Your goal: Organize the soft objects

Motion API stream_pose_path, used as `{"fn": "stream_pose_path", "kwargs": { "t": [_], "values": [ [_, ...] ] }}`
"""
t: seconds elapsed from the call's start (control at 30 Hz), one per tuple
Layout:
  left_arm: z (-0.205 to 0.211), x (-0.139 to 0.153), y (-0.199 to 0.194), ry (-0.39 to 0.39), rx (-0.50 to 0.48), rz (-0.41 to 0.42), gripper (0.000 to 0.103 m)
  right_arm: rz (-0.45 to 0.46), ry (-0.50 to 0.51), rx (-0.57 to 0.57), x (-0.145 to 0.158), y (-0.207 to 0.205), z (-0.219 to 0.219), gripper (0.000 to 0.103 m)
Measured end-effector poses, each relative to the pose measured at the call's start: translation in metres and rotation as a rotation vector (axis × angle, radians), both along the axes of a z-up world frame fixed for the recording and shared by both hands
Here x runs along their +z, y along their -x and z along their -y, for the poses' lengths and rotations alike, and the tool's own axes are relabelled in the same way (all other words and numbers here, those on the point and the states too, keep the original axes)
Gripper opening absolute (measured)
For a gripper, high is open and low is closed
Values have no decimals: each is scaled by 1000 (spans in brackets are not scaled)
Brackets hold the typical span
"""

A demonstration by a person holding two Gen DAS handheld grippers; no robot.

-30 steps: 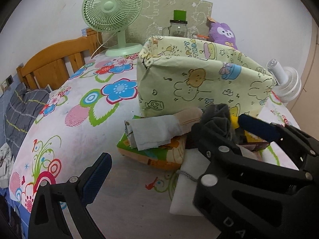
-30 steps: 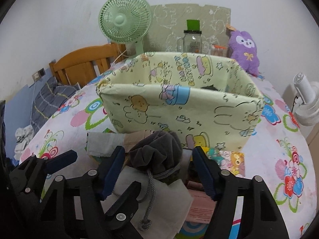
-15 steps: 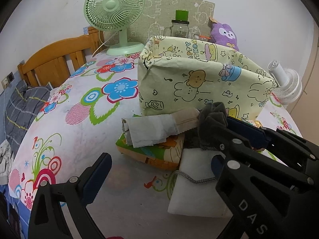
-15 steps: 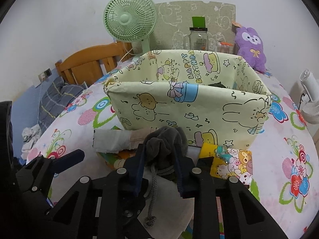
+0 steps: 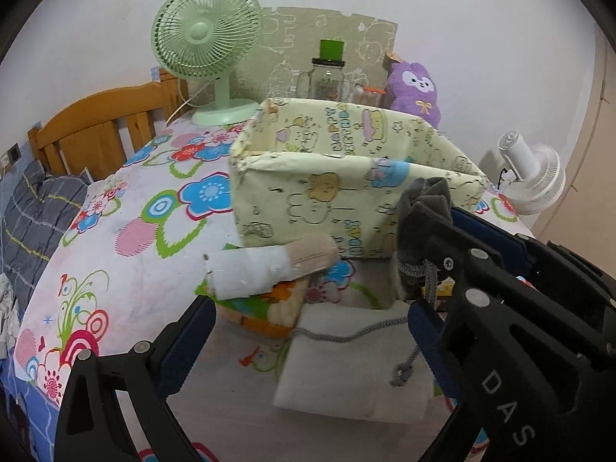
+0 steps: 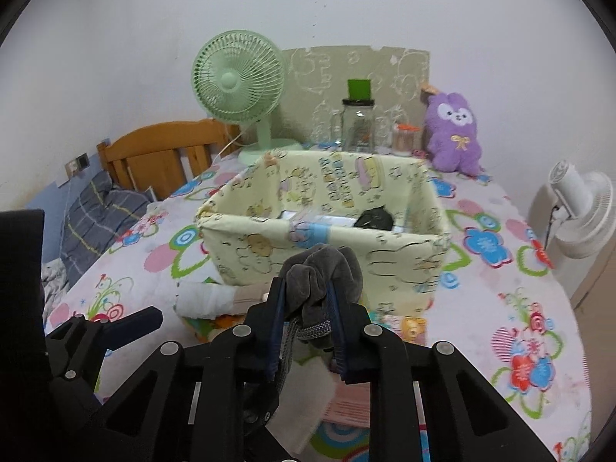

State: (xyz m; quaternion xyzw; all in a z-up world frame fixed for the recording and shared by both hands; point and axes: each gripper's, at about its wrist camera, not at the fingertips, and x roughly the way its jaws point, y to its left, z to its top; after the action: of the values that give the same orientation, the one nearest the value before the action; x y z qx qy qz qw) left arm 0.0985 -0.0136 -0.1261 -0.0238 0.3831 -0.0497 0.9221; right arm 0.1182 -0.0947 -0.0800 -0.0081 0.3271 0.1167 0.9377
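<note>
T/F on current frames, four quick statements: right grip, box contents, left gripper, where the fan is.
1. The right gripper is shut on the grey drawstring pouch. True.
2. The yellow fabric box is empty. False: a dark item lies inside.
3. The left gripper holds the rolled white sock. False: it holds nothing; the sock rests on the folded printed cloth.
4. The green fan stands behind the box. True.
</note>
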Motion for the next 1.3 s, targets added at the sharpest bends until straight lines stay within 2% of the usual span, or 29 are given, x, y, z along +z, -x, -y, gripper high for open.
{"fn": "stream_pose_path", "kwargs": {
  "t": [0.33, 0.73, 1.3],
  "values": [
    [24, -4, 2, -10, -45, -13, 101, 1, 35, -81, 1, 10, 26, 25],
    [32, -16, 0, -22, -46, -52, 101, -33, 47, -176, -13, 12, 52, 24],
    [31, -37, -5, -41, -54, -110, 101, -47, 50, -203, -24, 9, 53, 24]
  ]
}}
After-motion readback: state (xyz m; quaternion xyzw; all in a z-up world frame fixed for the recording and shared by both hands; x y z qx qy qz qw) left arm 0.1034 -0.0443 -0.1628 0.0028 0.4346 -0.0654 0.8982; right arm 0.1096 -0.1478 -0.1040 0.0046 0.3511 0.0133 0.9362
